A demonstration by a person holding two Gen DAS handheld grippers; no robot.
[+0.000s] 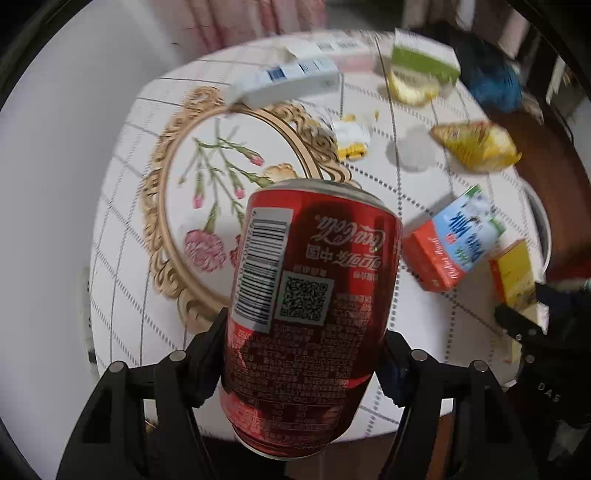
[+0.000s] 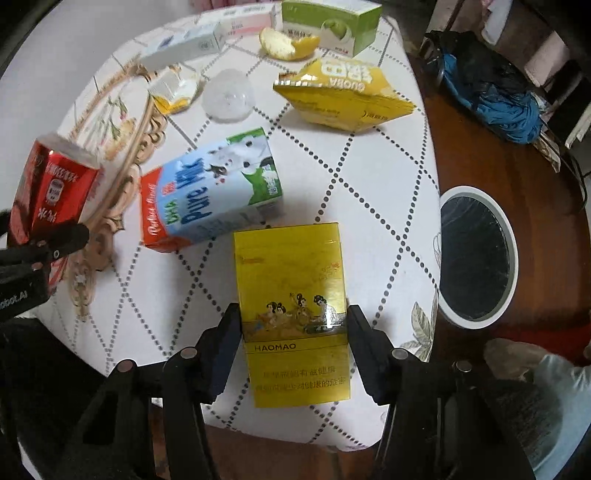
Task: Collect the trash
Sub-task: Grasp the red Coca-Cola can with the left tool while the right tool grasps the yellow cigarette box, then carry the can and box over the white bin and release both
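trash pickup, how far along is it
Nothing shows as binned: the bin liner looks bare. In hand: the left gripper holds the cola can, the right gripper the yellow pack. Still on the table: milk carton, yellow snack bag, green box, peel.

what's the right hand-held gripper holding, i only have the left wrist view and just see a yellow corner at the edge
Observer: The right hand-held gripper is shut on a yellow cigarette pack, printed HAOMAO.
Operator: is there a bin anywhere
Observer: Yes, a white-rimmed bin with a dark liner stands on the floor just right of the table.
Operator: what's the yellow bag say
Observer: The snack bag reads GUOBA; its top is torn open.
Operator: how's my can look from there
Observer: The red can sits tilted in the left hand-held gripper, above the table's left side.
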